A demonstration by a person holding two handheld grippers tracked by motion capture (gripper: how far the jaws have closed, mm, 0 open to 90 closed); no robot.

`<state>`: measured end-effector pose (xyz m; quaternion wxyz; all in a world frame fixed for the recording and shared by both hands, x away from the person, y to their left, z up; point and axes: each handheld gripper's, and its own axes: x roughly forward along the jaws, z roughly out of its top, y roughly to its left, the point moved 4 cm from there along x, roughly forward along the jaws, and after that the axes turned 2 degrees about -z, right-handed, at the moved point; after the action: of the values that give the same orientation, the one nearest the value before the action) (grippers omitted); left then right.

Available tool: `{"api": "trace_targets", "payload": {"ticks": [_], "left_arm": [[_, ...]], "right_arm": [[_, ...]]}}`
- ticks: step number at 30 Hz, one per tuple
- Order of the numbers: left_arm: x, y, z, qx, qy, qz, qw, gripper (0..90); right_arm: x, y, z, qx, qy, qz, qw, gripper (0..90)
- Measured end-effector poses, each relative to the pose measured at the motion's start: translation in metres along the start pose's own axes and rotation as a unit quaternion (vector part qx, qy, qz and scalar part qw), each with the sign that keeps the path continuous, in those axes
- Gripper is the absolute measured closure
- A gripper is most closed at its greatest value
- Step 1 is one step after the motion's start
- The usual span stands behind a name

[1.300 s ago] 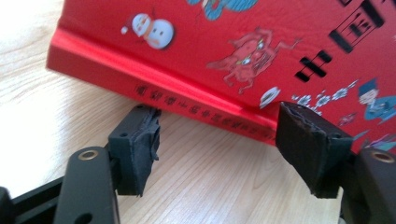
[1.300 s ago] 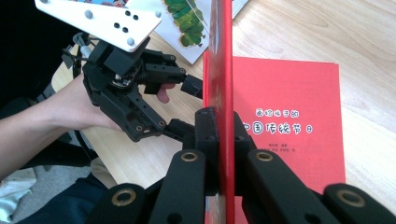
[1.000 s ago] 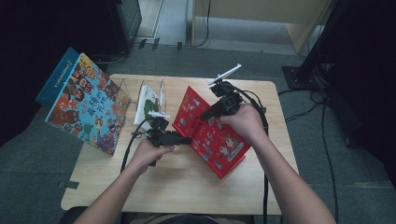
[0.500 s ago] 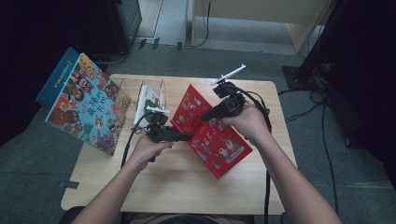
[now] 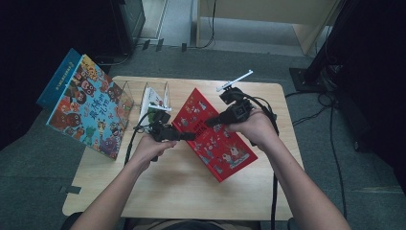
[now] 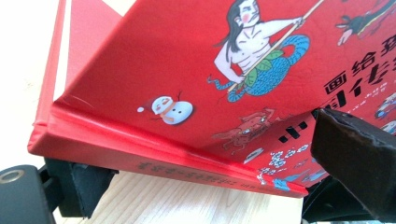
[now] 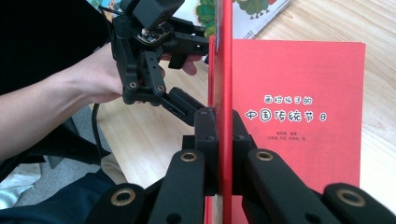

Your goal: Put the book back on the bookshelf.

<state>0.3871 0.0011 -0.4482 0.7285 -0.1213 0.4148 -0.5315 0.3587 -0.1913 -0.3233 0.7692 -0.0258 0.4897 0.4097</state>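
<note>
Two picture books (image 5: 88, 112) & clear stand (image 5: 155, 93) left of red book (image 5: 213, 136).

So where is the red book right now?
In the high view the red book lies mid-table, right of the clear stand, its cover pinched in the right claw.

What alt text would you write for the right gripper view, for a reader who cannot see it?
The right hand-held gripper clamps the raised front cover of a red picture book, seen edge-on, while the title page lies flat on the wooden table. To the left, the other hand holds the left hand-held gripper at the book's edge.
</note>
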Motion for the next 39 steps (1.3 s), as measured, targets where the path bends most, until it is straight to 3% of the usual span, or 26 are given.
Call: {"api": "trace_targets", "payload": {"ticks": [6,10,12,15,22,39], "left_arm": [[0.000,-0.001,0.000,-0.001,0.001,-0.004,1.0000,3.6],[-0.002,-0.002,0.000,0.009,-0.008,0.001,0.9999,4.1],[-0.006,-0.002,0.001,0.027,-0.014,0.005,0.9995,5.3],[-0.009,-0.002,0.000,0.032,-0.009,0.003,0.9994,7.1],[-0.017,-0.004,0.001,0.047,-0.022,0.002,0.9987,14.3],[-0.033,0.000,0.003,0.042,-0.047,-0.016,0.9979,34.2]], "right_arm": [[0.002,-0.002,-0.003,-0.005,-0.004,0.010,0.9999,88.5],[0.002,-0.005,-0.005,-0.005,-0.013,0.022,0.9997,88.5],[0.003,-0.006,-0.008,-0.004,-0.020,0.030,0.9993,88.6],[0.005,-0.005,-0.010,-0.019,-0.022,0.035,0.9990,88.7],[0.007,-0.011,-0.013,-0.019,-0.034,0.057,0.9976,88.8],[0.012,-0.021,-0.018,-0.034,-0.054,0.086,0.9943,88.8]]}}
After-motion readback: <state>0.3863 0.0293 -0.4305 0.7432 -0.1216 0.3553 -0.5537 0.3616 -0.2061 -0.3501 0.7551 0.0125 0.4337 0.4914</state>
